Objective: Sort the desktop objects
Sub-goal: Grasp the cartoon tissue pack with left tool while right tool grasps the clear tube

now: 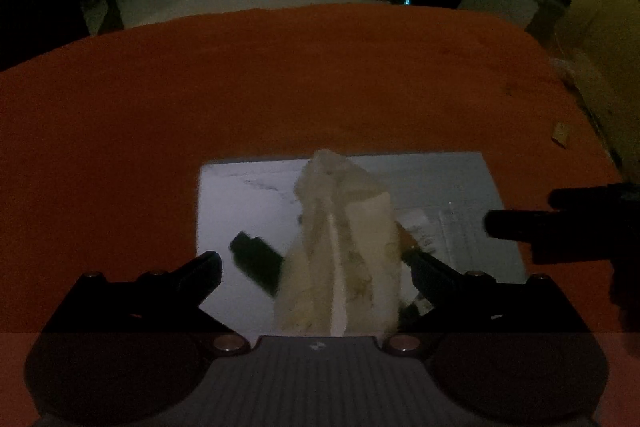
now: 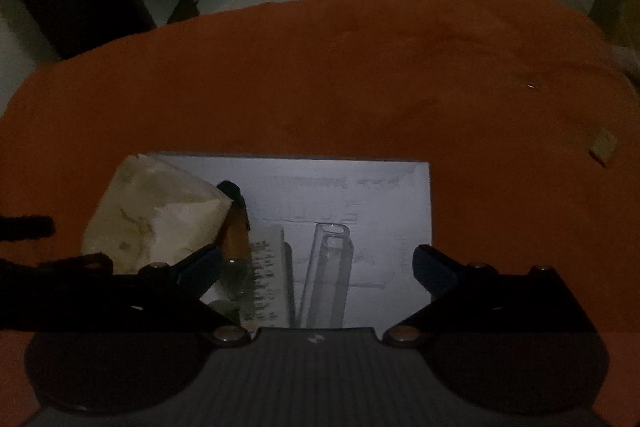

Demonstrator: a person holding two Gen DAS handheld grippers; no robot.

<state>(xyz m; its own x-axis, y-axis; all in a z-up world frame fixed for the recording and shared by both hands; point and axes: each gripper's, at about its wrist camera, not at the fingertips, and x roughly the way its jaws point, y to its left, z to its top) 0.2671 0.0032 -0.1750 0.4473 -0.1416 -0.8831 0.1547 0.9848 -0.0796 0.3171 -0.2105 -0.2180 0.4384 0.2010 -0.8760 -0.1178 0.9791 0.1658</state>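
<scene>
A crumpled pale tissue (image 1: pixel 340 247) stands in a loose peak on the white sheet of paper (image 1: pixel 248 199), which lies on the orange tablecloth (image 1: pixel 280 79); in the left wrist view its long axis runs straight ahead between the fingers of the left gripper (image 1: pixel 316 267), so the wad sits dead centre in that gripper's gap; the jaws are spread wide and neither pad can be seen touching it, so it appears to be unheld. A small black oblong object (image 1: pixel 256 259) lies on the paper just left of the tissue, tilted; what it is cannot be told in the dim light. From the right gripper (image 2: pixel 318 263), also wide open and holding nothing, the tissue (image 2: pixel 156 215) lies off to the left, outside the jaw line; ahead of it instead are a clear plastic tube-like case (image 2: pixel 328 275), lengthwise along the fingers, and a printed strip (image 2: pixel 266 279) beside it. A small tan tag (image 2: pixel 603 146) lies well apart on the cloth. By this layout the left gripper is the nearer to the tissue.
</scene>
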